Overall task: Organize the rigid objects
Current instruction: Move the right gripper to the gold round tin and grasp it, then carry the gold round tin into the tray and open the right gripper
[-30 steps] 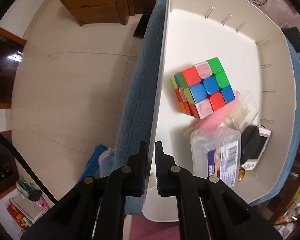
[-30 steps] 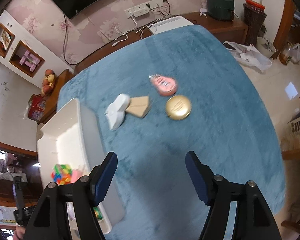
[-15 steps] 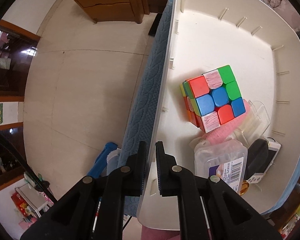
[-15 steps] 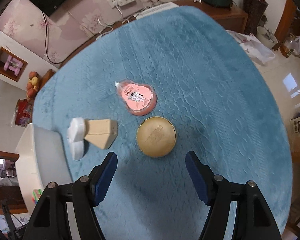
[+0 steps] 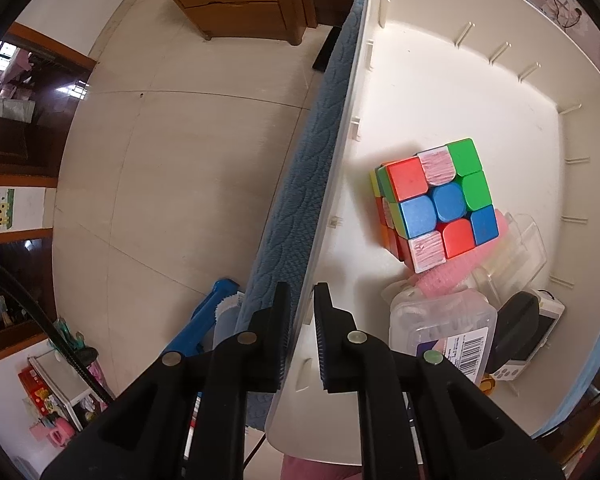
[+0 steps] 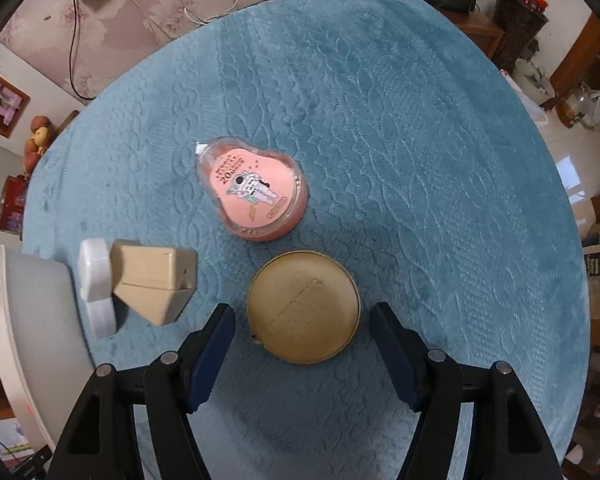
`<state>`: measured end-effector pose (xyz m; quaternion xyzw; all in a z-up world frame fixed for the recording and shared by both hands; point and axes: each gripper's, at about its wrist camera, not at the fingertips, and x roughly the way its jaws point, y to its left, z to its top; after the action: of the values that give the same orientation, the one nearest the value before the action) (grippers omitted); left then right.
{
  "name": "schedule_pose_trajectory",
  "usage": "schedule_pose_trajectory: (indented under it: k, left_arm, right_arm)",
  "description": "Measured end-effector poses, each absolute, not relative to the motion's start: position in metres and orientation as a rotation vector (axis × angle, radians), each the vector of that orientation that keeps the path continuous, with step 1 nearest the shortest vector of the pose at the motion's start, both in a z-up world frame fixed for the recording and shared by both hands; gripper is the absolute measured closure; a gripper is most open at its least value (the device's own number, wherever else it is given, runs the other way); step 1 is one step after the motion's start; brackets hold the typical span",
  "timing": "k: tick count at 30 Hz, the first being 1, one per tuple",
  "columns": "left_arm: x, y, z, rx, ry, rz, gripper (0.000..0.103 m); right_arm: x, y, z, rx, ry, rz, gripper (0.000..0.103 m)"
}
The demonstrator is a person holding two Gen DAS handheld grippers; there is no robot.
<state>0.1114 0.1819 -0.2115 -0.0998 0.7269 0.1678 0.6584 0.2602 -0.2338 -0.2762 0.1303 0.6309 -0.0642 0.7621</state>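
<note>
the left gripper (image 5: pixel 301 332) points straight down over the near wall of a white bin (image 5: pixel 440 92), one finger outside the wall and one inside. its jaws are nearly together and are opening at this moment; the thin rim of the bin runs through the gap, and the pads no longer look pressed on it. the bin sits on a blue cloth (image 5: pixel 300 184), with a pale floor (image 5: pixel 160 160) below the table edge on the left.

inside the bin a puzzle cube (image 5: pixel 436 200) lies tilted near the middle. just beside it, toward the near right corner, are a pink ridged piece (image 5: pixel 444 280), a clear plastic box with a barcode label (image 5: pixel 444 332), a clear lid-like piece (image 5: pixel 516 248), and a dark object lying on a small white device (image 5: pixel 516 324).

the right gripper (image 6: pixel 302 346) points steeply down over the blue cloth (image 6: pixel 420 140). its jaws stand about half open and are closing, with a round gold tin (image 6: pixel 303 306) between them; a little cloth shows on each side of the tin, so the pads are not touching it. just beyond the tin lies a pink pear-shaped case with an astronaut picture (image 6: pixel 252 192). to the left, a tan wedge-shaped box (image 6: pixel 156 280) touches a white plastic piece (image 6: pixel 94 284), and the bin's outer wall (image 6: pixel 36 320) is at the far left edge.
</note>
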Motion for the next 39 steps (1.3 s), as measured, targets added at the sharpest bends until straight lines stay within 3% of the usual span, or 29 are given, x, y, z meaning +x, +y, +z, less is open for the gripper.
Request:
schedule_pose_trajectory:
  k: [3, 25, 39]
  left_arm:
    - [0.109, 0.181, -0.212, -0.229, 1.643, 0.380, 0.091]
    - [0.105, 0.173, -0.210, -0.155, 1.634, 0.313, 0.091]
    - [0.096, 0.181, -0.207, -0.167, 1.617, 0.171, 0.091]
  right_arm:
    - [0.262, -0.228, -0.275, 0.238, 1.366, -0.145, 0.047]
    - [0.191, -0.207, -0.268, 0.355, 1.490, -0.041, 0.048]
    - [0.151, -0.132, -0.194, 0.238, 1.447, 0.047, 0.047]
